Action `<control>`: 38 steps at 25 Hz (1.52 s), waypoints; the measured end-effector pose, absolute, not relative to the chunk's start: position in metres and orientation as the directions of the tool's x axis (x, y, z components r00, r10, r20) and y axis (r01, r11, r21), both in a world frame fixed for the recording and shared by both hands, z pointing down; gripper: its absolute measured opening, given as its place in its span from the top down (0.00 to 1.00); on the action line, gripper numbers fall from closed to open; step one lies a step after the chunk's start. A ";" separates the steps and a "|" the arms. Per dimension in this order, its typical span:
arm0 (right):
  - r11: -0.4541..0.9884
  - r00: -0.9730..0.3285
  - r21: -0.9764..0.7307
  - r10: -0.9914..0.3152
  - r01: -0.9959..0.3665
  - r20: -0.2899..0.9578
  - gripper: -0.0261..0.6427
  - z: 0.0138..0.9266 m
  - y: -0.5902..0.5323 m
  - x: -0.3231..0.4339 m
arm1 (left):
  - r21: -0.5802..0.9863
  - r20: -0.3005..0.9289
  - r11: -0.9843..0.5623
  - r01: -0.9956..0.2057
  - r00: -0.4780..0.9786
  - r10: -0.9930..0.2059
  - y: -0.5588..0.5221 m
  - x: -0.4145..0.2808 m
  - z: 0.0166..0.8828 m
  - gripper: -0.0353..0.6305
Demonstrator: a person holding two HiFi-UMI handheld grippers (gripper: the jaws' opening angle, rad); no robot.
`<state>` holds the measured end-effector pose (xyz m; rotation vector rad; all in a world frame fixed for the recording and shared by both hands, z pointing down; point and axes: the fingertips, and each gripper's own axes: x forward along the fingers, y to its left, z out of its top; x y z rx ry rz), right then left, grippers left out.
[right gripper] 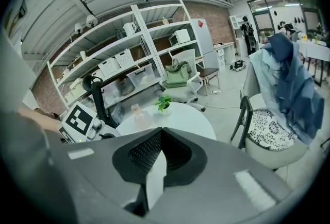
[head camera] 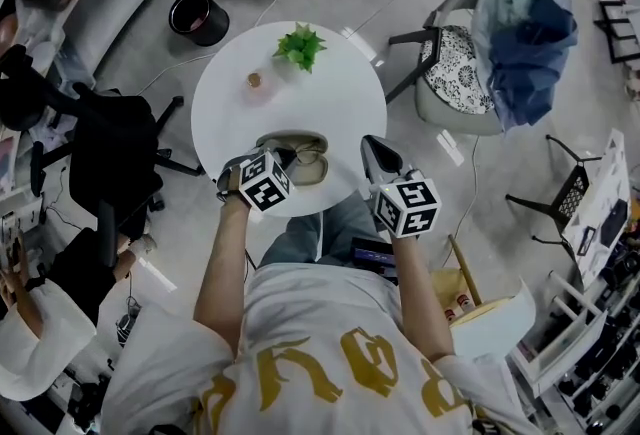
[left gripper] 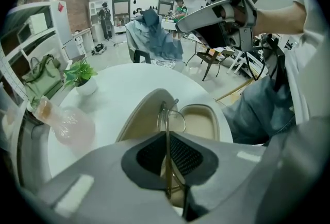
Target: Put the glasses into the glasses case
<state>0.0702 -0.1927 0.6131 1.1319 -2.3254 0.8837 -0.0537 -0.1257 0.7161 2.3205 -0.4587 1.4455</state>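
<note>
Glasses (left gripper: pixel 166 116), thin wire, pinched in left claw (left gripper: pixel 167 138) over oval beige case (left gripper: pixel 201 122); right claw (right gripper: pixel 161 130) clenched.

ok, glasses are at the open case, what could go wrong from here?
Left claw pinches the glasses by one thin frame part; they could twist or slip while lowering.
The case lies open near the table edge, and the right claw is shut, off it; a nudge might slide it.

There was one white table (head camera: pixel 335 98), one glasses case (head camera: pixel 312 170), one pair of glasses (left gripper: pixel 166 115), one little green plant (head camera: pixel 300 46), one pink bottle (left gripper: pixel 67 124), one black bin (head camera: pixel 198 18), and two grippers, a left gripper (left gripper: pixel 167 138) and a right gripper (right gripper: pixel 161 133).
</note>
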 end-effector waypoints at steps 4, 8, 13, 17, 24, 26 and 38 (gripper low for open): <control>0.473 -0.590 -0.363 -0.548 -0.803 0.592 0.92 0.611 -0.194 0.070 | 0.134 0.907 -0.880 -0.457 0.414 -0.077 -0.126 -0.056 0.718 0.92; 0.470 -0.587 -0.361 -0.555 -0.806 0.589 0.92 0.608 -0.194 0.071 | 0.112 0.917 -0.882 -0.459 0.390 -0.086 -0.127 -0.059 0.722 0.92; 0.462 -0.579 -0.356 -0.566 -0.813 0.587 0.92 0.604 -0.191 0.074 | 0.111 0.913 -0.879 -0.464 0.398 -0.095 -0.131 -0.058 0.719 0.88; 0.459 -0.573 -0.348 -0.583 -0.817 0.576 0.92 0.596 -0.189 0.075 | 0.117 0.903 -0.870 -0.479 0.415 -0.107 -0.132 -0.057 0.716 0.84; 0.453 -0.559 -0.331 -0.626 -0.828 0.543 0.92 0.575 -0.182 0.079 | 0.071 0.876 -0.861 -0.503 0.445 -0.188 -0.139 -0.053 0.693 0.84; 0.454 -0.558 -0.326 -0.636 -0.829 0.533 0.92 0.569 -0.178 0.079 | 0.017 0.863 -0.862 -0.507 0.443 -0.243 -0.143 -0.054 0.682 0.84; 0.462 -0.548 -0.293 -0.703 -0.837 0.454 0.92 0.523 -0.149 0.068 | 0.032 0.718 -0.731 -0.681 0.525 -0.457 -0.149 -0.060 0.602 0.85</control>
